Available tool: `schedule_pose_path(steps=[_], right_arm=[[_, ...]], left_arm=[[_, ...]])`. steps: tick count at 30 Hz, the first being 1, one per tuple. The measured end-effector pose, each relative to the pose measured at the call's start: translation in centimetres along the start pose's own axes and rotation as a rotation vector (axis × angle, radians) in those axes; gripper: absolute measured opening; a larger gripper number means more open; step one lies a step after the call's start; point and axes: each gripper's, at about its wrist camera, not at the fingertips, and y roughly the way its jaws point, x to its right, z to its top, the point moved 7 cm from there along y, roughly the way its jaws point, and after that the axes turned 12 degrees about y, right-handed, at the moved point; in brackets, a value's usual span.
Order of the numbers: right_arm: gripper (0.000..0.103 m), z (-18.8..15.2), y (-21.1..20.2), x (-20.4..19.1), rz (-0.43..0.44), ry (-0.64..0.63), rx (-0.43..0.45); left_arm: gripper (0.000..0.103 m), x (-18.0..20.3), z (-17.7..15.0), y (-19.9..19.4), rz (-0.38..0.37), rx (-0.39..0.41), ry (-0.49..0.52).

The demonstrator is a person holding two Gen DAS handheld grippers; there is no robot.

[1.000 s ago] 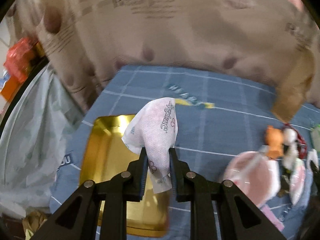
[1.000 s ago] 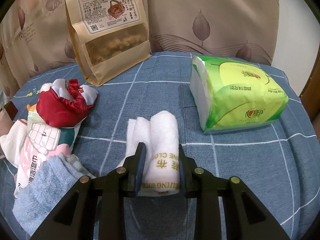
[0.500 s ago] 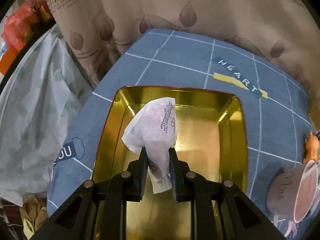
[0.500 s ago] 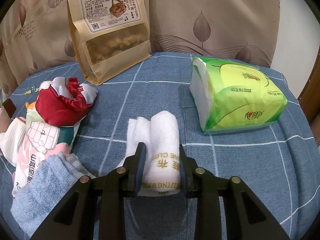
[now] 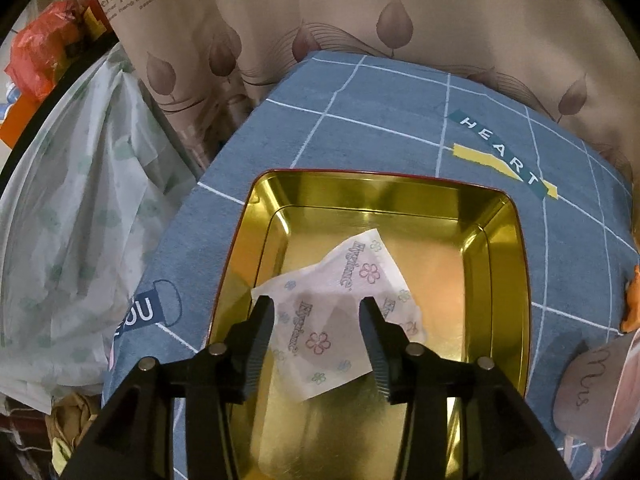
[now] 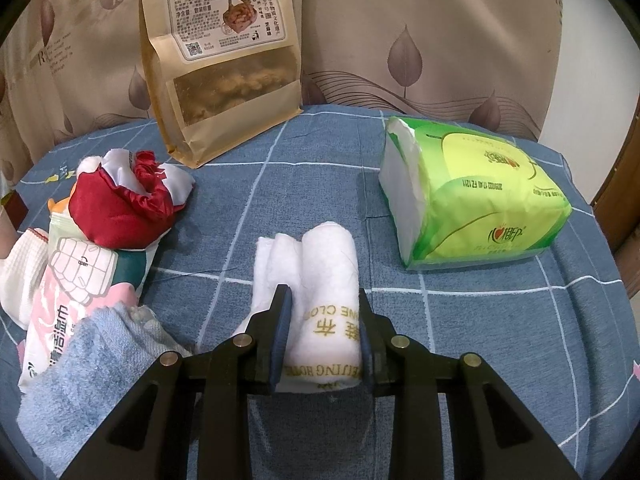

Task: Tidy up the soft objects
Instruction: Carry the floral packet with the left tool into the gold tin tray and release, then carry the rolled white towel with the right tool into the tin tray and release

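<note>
A small white tissue packet point(image 5: 340, 312) printed with flowers lies flat on the floor of the gold tin tray point(image 5: 504, 264). Over it my left gripper point(image 5: 318, 316) hangs with its jaws opening, the pads clear of the packet on both sides. In the right wrist view a rolled white towel point(image 6: 326, 300) with gold lettering rests on the blue checked cloth, and my right gripper point(image 6: 324, 320) is shut on its near end. A green tissue pack point(image 6: 476, 200) lies to the right of the roll.
A tall kraft snack bag point(image 6: 224, 60) stands at the back. A red and white pouch point(image 6: 124, 200), a pink wet-wipe pack point(image 6: 72, 288) and a blue towel point(image 6: 92, 372) crowd the left. A pink cup point(image 5: 600, 388) sits right of the tray; a plastic bag point(image 5: 72, 248) hangs past the table's left edge.
The left gripper carried the packet over the tray, came down and spread its jaws; the packet now lies on the tray floor. The right gripper kept still on the towel.
</note>
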Motion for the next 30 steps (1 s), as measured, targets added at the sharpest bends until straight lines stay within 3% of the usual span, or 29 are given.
schedule_pose_path(steps=[7,13,22,30], right_arm=[[0.028,0.0,0.0,0.0,-0.004,-0.003,0.001],[0.028,0.0,0.0,0.0,-0.002,0.005,-0.009],[0.020,0.5,-0.6,-0.7,-0.046,-0.031,0.005],[0.019,1.9,-3.0,-2.3,-0.065,-0.047,0.029]], left_arm=[[0.045,0.0,-0.9,-2.5,-0.020,0.047,-0.020],[0.045,0.6,-2.7,-6.5,-0.024,0.132,-0.039],[0.045,1.4,-5.9,-9.5,0.022,0.220,-0.050],[0.045,1.1,-7.7,-10.1,0.074,0.264,-0.043]])
